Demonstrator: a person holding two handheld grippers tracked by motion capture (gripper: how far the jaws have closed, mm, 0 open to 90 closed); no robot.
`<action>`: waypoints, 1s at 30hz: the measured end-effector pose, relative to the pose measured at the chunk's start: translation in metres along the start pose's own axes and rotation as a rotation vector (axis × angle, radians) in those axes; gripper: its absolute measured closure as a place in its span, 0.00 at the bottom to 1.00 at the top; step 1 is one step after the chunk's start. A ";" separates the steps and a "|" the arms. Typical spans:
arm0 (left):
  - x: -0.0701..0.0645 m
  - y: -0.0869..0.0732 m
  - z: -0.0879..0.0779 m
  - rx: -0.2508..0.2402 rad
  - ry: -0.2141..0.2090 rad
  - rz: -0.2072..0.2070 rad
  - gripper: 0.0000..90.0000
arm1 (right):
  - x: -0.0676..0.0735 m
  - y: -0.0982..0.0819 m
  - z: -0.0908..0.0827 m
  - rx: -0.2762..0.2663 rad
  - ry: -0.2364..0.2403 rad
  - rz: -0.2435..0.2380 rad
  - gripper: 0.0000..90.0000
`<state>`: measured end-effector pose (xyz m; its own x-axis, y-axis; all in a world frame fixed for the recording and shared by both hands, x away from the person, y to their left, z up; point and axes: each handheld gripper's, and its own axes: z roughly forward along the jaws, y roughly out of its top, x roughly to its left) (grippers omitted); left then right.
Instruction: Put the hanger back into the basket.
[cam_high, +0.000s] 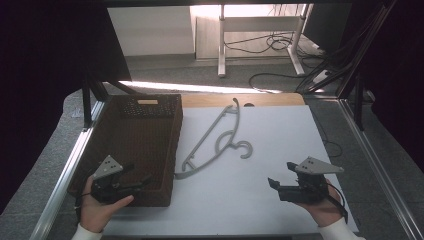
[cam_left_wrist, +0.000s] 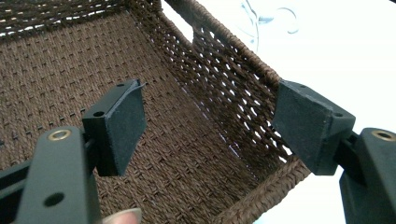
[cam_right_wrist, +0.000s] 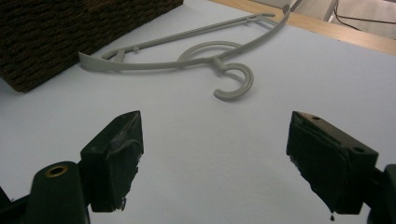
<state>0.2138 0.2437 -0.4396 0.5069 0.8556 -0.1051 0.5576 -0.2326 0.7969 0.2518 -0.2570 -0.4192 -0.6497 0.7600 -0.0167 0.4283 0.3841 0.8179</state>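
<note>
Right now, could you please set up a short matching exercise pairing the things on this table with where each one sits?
Things:
1. woven basket
2. grey hanger
3. left tongs
4. right tongs

Places:
A. flat on the white surface, beside the basket's right wall
B. open, over the bare white surface, facing the hanger
C. on the table's left side, nothing inside
D. open, over the basket's near end

Pairs: 1-C, 2-A, 3-D, 4-B
</note>
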 end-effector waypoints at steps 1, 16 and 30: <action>0.000 0.000 0.000 -0.001 -0.001 0.000 0.28 | 0.000 0.000 0.000 0.002 0.000 0.001 0.21; -0.001 0.001 0.001 0.011 -0.005 -0.010 0.28 | -0.001 0.000 0.002 0.017 0.005 0.016 0.21; -0.019 0.026 0.011 0.017 -0.052 0.025 0.30 | -0.002 0.003 -0.002 0.007 0.014 0.023 0.21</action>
<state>0.2259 0.2168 -0.4233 0.5540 0.8244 -0.1158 0.5548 -0.2619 0.7897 0.2528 -0.2591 -0.4157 -0.6484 0.7613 0.0100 0.4474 0.3703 0.8141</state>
